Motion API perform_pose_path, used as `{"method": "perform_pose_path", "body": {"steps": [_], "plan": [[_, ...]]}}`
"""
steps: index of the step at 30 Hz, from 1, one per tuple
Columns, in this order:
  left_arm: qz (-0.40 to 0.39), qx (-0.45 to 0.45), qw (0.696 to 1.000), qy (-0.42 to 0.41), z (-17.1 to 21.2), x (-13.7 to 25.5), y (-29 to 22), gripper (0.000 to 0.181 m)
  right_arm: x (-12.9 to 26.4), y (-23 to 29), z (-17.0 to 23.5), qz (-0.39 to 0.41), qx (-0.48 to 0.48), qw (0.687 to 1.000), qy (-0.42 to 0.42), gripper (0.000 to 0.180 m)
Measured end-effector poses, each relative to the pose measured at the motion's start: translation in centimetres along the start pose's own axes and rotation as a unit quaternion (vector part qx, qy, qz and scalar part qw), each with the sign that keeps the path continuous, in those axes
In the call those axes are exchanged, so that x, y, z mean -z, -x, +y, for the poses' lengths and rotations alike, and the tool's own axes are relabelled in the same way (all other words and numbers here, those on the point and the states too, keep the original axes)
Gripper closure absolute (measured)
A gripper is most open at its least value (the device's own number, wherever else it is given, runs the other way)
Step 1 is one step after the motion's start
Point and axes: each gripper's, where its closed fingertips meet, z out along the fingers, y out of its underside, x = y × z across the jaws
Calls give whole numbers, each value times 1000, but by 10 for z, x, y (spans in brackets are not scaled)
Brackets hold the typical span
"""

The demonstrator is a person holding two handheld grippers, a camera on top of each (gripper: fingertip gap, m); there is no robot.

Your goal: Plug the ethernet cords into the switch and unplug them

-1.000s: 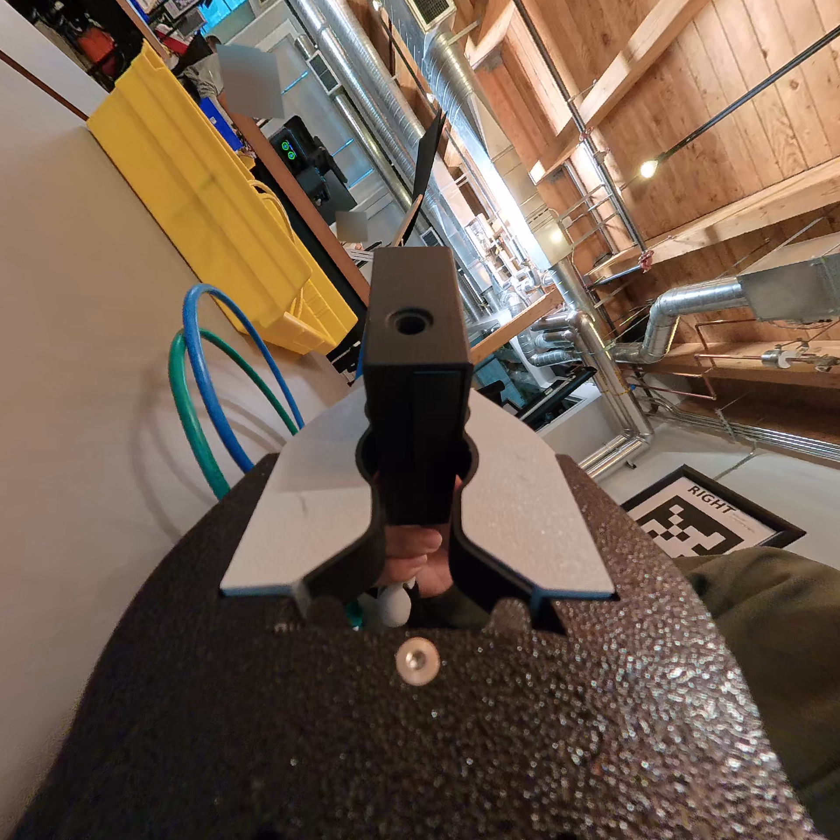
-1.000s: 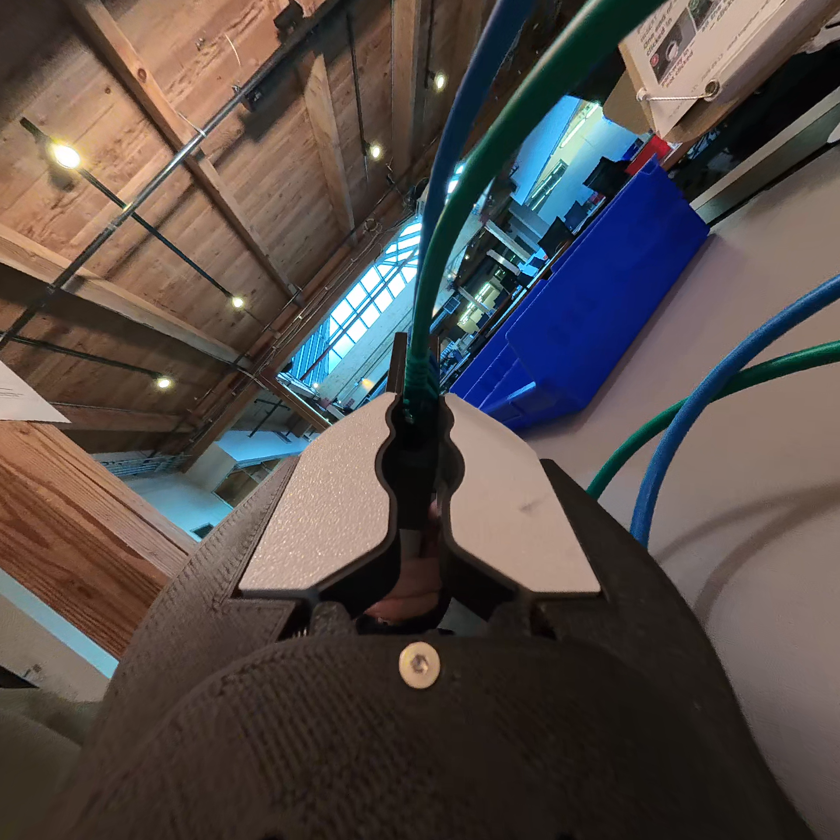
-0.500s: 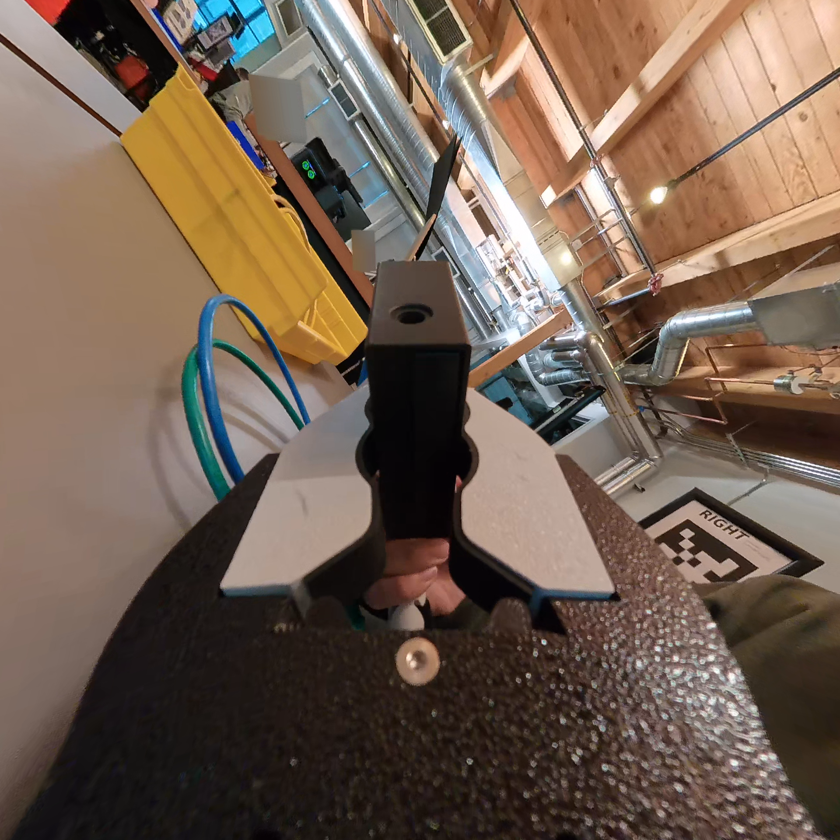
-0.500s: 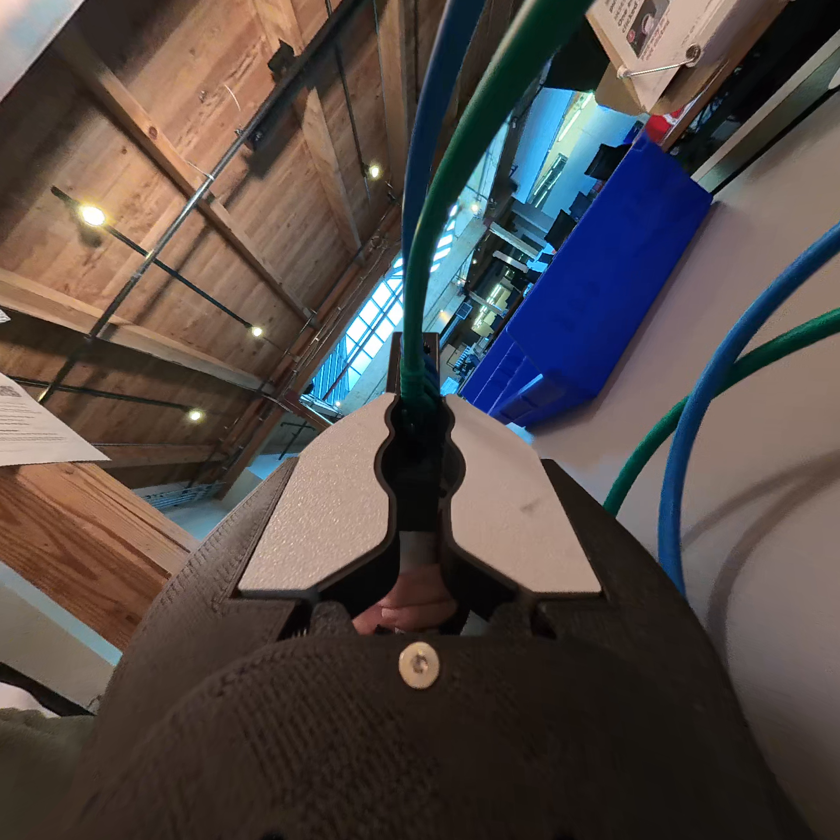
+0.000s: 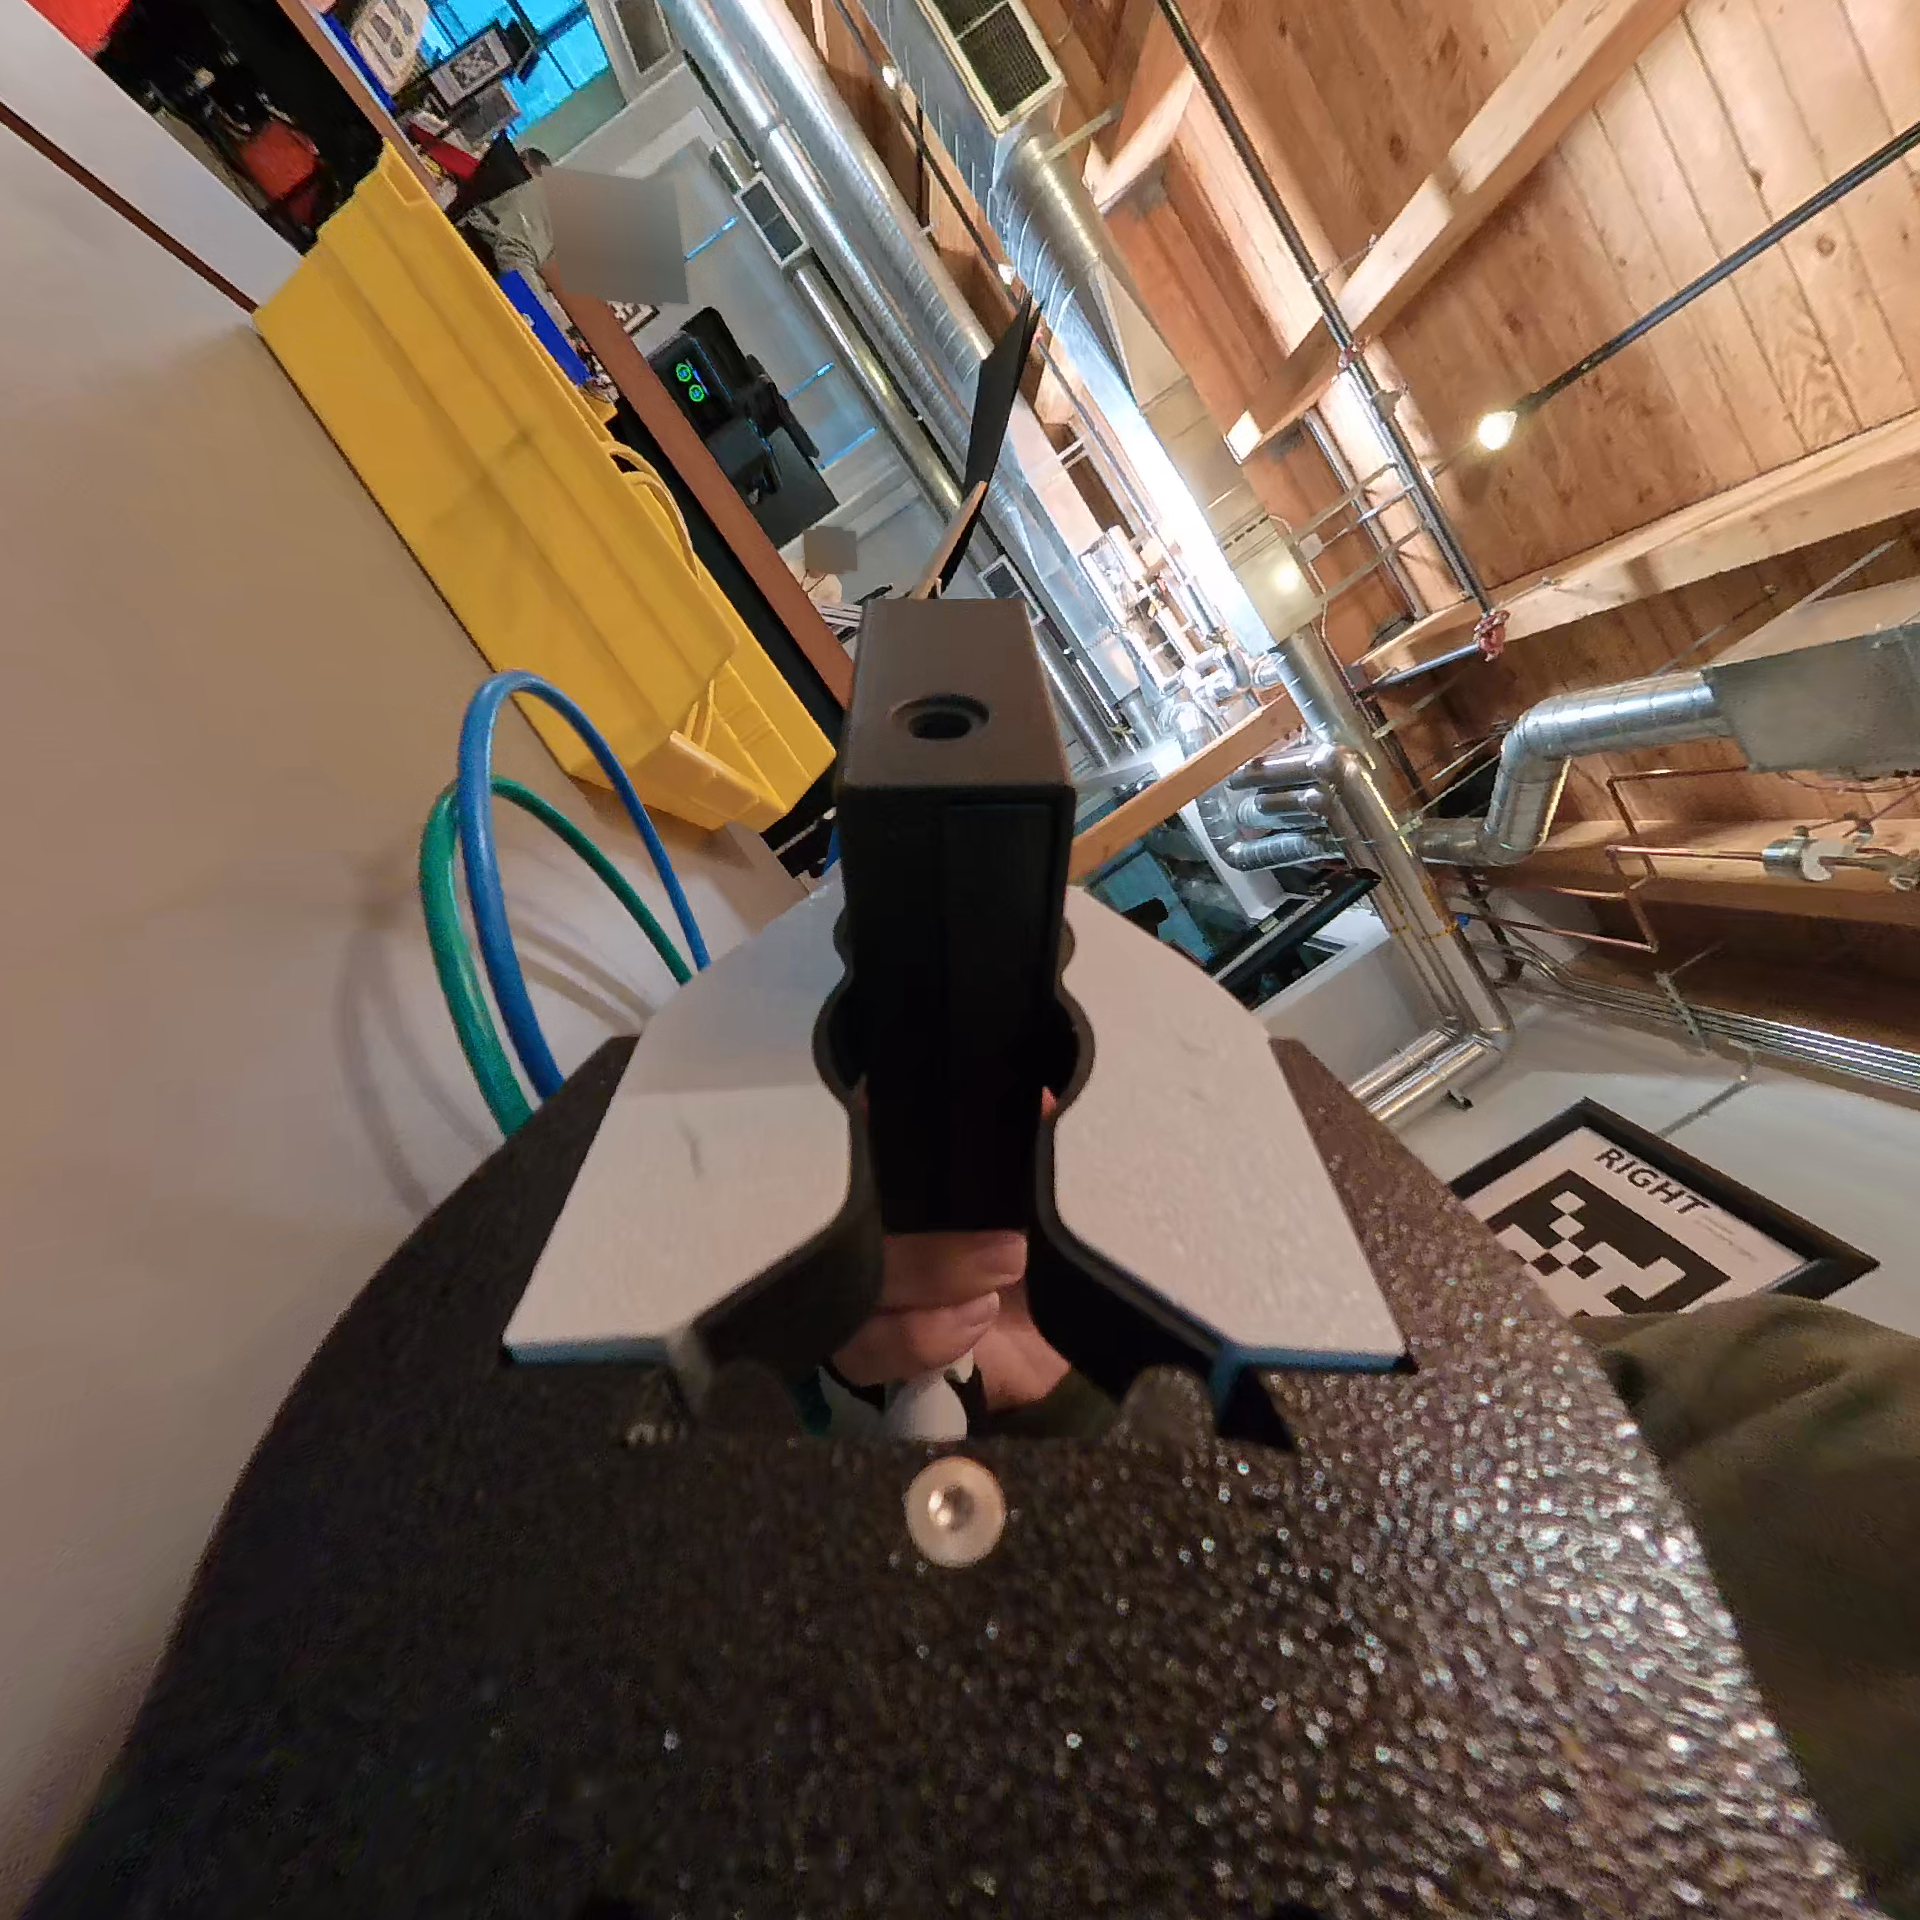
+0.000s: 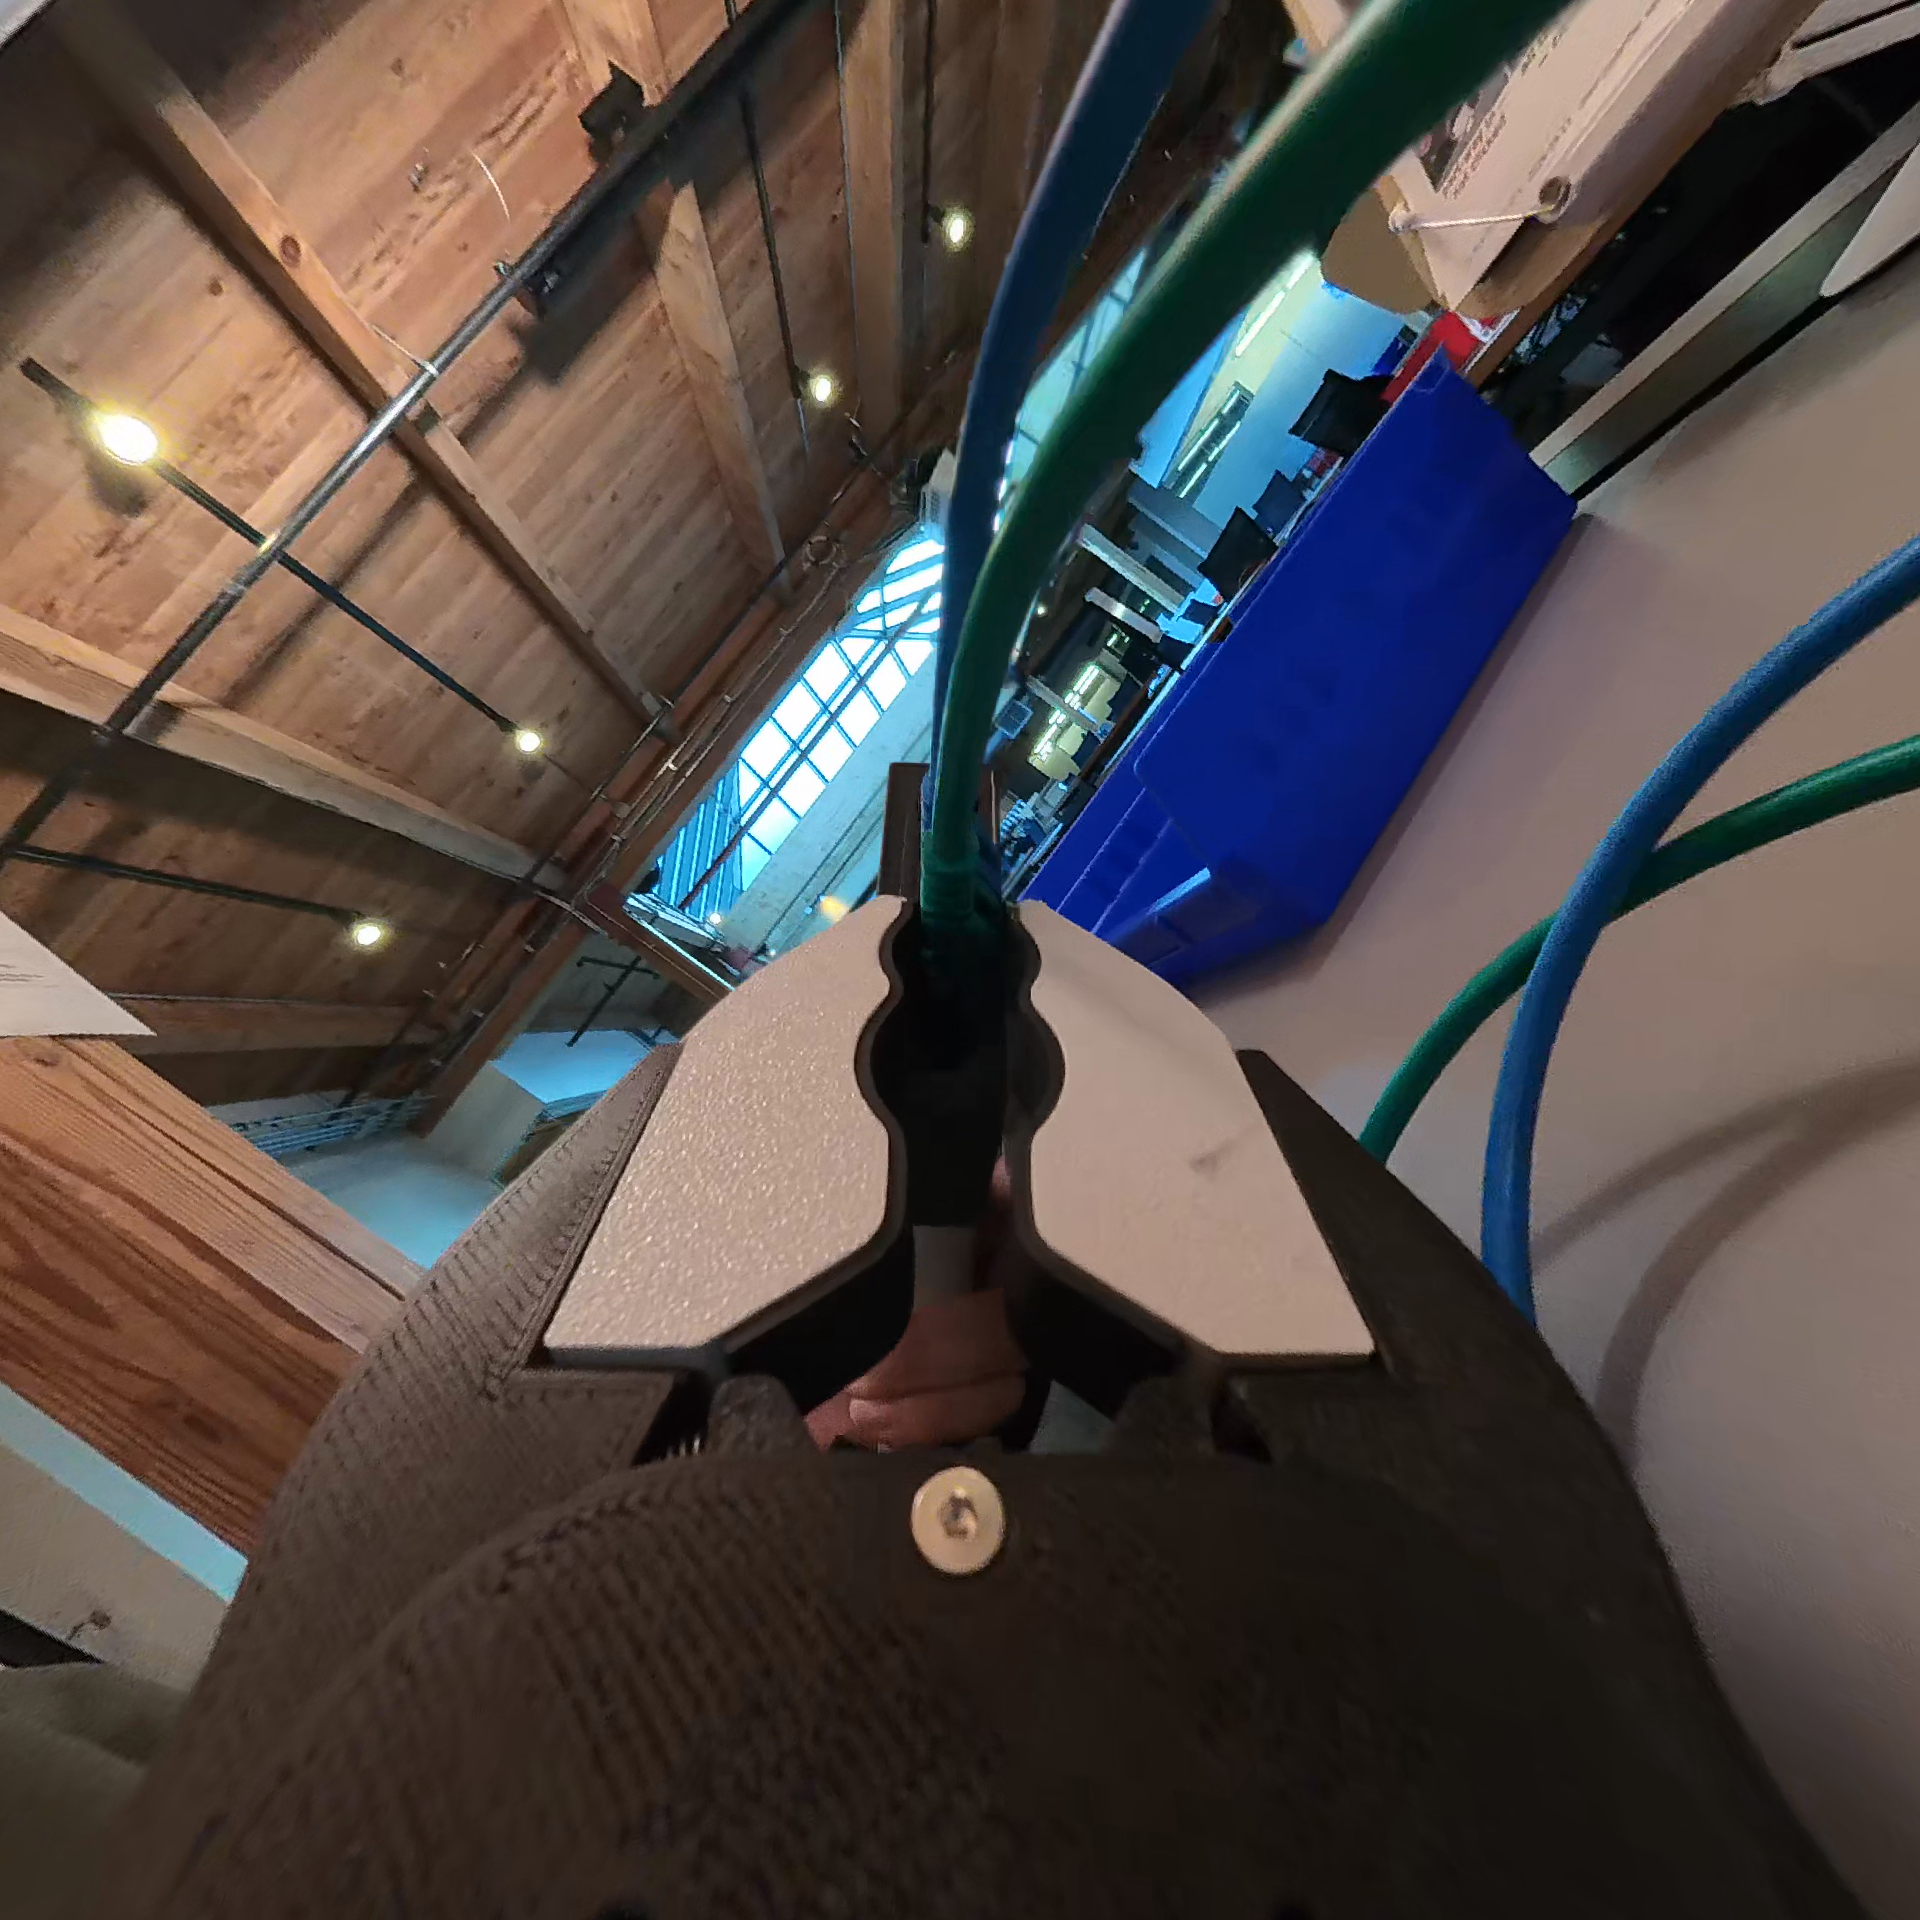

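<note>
My left hand-held gripper (image 5: 951,1039) clamps the black switch (image 5: 951,831) at frame centre. My right hand-held gripper (image 6: 951,1039) pinches the green cord (image 6: 961,748) at its plug; the blue cord (image 6: 997,416) runs alongside it, centre frame.

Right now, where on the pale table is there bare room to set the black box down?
Free: the pale tabletop left of the blue cable loop and green cable loop, below the yellow plastic bin. Crowded: where both loops rest, and near the blue plastic bin.
</note>
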Motion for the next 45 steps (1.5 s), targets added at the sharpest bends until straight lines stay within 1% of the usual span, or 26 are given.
{"method": "perform_pose_path", "body": {"steps": [4,9,14,17,22,25,28,31,37,45], "plan": [[-2,7,1000,-11,-2,0,0,151,0,0,0,-2,-16,1000,-6,165],[4,29,999,-36,-10,4,0,152,-1,0,3,-1,-10,1000,-2,165],[-4,44,999,-22,-7,6,5,152,0,-5,5,16,-1,1000,-2,166],[-7,45,999,-13,-6,6,6,152,1,-5,6,19,-10,1000,-10,165],[-9,54,998,-15,-4,5,8,151,3,-8,6,40,-2,999,-17,166],[-12,41,999,-21,-4,3,10,152,5,-9,5,43,-11,999,-30,166],[-19,44,998,-47,-8,1,11,151,7,-5,-1,50,17,997,-55,166],[-15,48,997,-61,-10,2,11,153,12,-6,-11,52,13,995,-81,166],[-5,41,998,-37,-8,-8,10,154,19,-4,-20,55,38,993,-94,166],[10,46,998,-51,-7,-19,14,154,27,-8,-27,59,32,992,-104,165]]}}
